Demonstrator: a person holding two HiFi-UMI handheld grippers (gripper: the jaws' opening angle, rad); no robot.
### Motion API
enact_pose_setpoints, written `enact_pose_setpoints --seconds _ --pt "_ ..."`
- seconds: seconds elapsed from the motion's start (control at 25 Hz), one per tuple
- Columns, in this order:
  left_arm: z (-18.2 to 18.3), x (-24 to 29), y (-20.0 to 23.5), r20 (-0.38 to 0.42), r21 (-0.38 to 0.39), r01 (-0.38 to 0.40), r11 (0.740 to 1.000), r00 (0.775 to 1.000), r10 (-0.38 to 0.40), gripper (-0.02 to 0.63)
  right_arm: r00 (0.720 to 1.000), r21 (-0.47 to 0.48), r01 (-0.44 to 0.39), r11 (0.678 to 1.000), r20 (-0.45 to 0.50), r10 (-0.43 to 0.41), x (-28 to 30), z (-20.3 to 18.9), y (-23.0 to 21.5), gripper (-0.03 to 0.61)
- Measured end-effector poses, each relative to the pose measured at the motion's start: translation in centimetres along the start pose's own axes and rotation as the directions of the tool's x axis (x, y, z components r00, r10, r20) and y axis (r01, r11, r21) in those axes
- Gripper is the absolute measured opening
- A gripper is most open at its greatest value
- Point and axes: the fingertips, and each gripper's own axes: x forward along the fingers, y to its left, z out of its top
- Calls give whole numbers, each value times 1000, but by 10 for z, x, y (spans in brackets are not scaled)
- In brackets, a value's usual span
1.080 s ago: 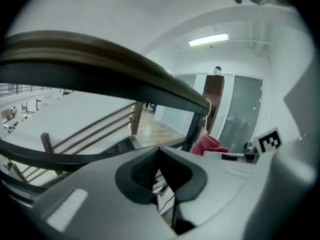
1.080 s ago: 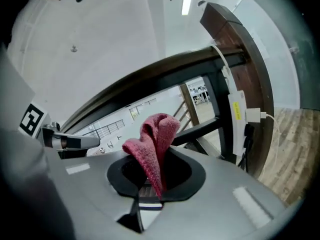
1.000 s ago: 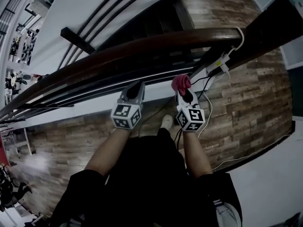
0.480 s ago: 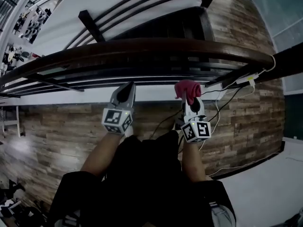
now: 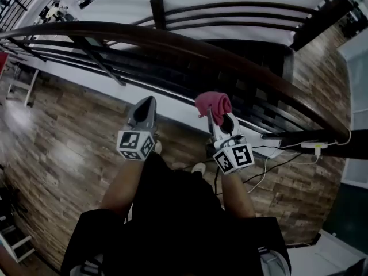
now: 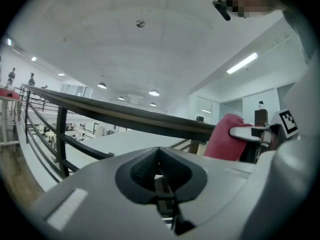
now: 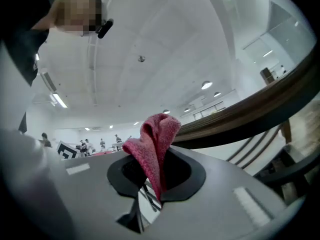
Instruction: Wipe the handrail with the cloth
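While the pink cloth (image 5: 213, 103) is pinched in the right gripper (image 5: 217, 117) — bunched upward above its jaws — it is held near the dark handrail (image 5: 172, 42) (contact cannot be made out). The left gripper (image 5: 146, 103) is seen pressed together, empty, alongside.

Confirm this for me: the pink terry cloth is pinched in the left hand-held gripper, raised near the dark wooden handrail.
One detail is wrong: the pink terry cloth is pinched in the right hand-held gripper, as the right gripper view shows. The left hand-held gripper has its jaws together with nothing between them. The rest stands: the cloth is raised near the dark wooden handrail.
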Motion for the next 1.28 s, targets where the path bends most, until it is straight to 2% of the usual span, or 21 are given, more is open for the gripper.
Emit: enact_pose_setpoints --seconds 0.16,0.28,0.48,0.6,0.72,0.88,1.04,1.12,1.28 --pt "0 -32 51 47 -41 -133 990 990 135 -2 983 -51 -174 983 -71 170 45 -16 47 49" --pt "-10 -47 92 43 -59 -184 981 982 186 -2 962 -67 -260 963 -109 252 79 -36 79 49" --pt "-9 -50 153 26 -12 -224 975 974 224 -2 931 -61 -340 938 -158 327 151 -64 118 49" --pt "-17 -58 193 0 -28 -261 965 965 261 -2 910 -32 -375 927 -203 361 188 -86 146 49" --pt "-25 -60 230 -21 -58 -292 955 956 292 -2 876 -29 -414 910 -284 390 221 -118 169 49" --pt "-28 -53 272 -31 -113 -296 948 955 294 -2 844 -30 -431 902 -369 391 269 -155 189 49" --pt "-34 -41 315 -47 -129 -307 943 952 303 -2 831 -10 -423 906 -404 383 314 -180 204 49" --pt "-37 -33 337 -50 -134 -315 939 949 311 -2 824 31 -405 914 -422 380 335 -197 209 49" --pt "-66 -30 376 -78 -156 -326 932 945 318 -2 796 136 -349 927 -479 370 375 -258 211 49"
